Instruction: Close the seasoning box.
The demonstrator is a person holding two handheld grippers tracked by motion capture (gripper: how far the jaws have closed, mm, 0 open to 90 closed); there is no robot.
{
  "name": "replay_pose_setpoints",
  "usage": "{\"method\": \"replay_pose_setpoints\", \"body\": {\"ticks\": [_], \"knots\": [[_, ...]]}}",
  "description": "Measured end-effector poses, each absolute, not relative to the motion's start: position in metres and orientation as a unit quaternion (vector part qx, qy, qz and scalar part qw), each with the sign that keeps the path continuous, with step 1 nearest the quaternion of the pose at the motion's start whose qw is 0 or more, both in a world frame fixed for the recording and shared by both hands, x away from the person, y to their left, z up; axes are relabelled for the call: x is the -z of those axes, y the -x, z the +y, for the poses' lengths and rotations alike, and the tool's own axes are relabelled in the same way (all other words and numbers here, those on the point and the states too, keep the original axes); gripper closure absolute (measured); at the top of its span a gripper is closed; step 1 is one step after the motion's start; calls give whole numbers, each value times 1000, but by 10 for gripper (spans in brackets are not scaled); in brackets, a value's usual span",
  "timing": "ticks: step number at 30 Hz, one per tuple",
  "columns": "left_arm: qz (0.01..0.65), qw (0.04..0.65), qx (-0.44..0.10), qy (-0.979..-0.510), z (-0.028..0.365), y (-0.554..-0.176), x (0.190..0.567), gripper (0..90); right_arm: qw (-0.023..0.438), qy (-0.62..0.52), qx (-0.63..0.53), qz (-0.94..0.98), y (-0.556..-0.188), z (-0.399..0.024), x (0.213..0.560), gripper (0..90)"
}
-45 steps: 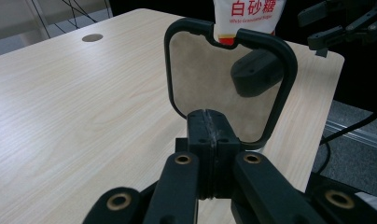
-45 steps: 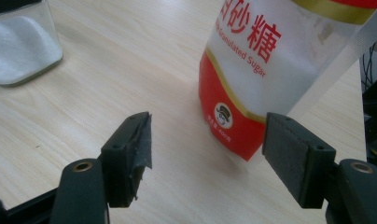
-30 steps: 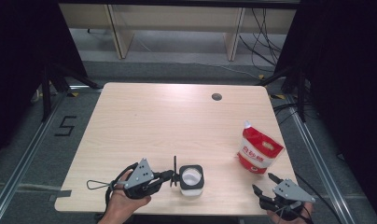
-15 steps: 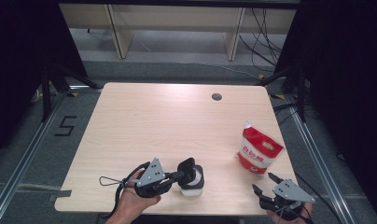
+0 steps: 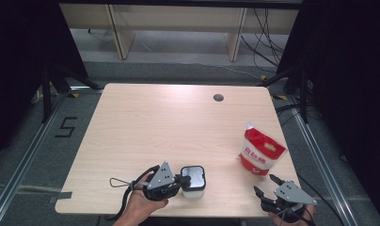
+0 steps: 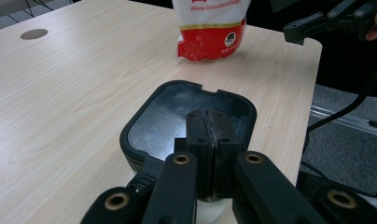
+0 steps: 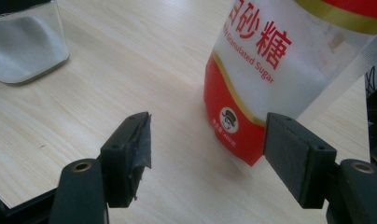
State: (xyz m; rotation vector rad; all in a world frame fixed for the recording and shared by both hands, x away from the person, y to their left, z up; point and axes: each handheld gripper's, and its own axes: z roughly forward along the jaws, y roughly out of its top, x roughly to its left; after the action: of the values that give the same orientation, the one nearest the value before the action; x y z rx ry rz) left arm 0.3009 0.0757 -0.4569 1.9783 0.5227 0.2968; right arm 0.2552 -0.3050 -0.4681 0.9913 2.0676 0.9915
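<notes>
A white container (image 5: 193, 184) with a black lid (image 6: 177, 112) stands near the table's front edge; sugar fills it in the right gripper view (image 7: 23, 46). My left gripper (image 5: 184, 180) is shut with nothing between the jaws, and its tips (image 6: 210, 126) are over the flat lid. Whether they touch it I cannot tell. A red and white bag of granulated sugar (image 5: 259, 153) stands upright at the right. My right gripper (image 5: 265, 184) is open just in front of the bag (image 7: 289, 60), with the jaws apart from it.
The wooden table (image 5: 169, 122) has a round cable hole (image 5: 218, 98) at the back. Its right edge lies close to the bag. Black curtains hang on both sides, and a shelf frame and cables stand beyond the far edge.
My left gripper moved right onto the container. The thin black lid that stood upright at the container's left side now lies flat on top. The right gripper stayed put.
</notes>
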Motion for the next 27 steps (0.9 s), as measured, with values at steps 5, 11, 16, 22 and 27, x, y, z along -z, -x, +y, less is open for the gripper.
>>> {"method": "replay_pose_setpoints", "body": {"ticks": [5, 11, 16, 22, 27], "knots": [[222, 517, -123, -817, 78, -301, 455, 846, 320, -373, -376, 786, -255, -305, 469, 333], [226, 532, -126, -806, 85, -300, 447, 792, 320, -375, -375, 785, -255, -305, 469, 333], [237, 548, -121, -793, 96, -301, 441, 734, 312, -386, -374, 784, -253, -303, 469, 331], [244, 557, -117, -785, 112, -299, 439, 622, 314, -385, -377, 782, -253, -302, 468, 328], [237, 542, -126, -796, 126, -294, 441, 451, 314, -380, -379, 784, -255, -304, 468, 318]]}}
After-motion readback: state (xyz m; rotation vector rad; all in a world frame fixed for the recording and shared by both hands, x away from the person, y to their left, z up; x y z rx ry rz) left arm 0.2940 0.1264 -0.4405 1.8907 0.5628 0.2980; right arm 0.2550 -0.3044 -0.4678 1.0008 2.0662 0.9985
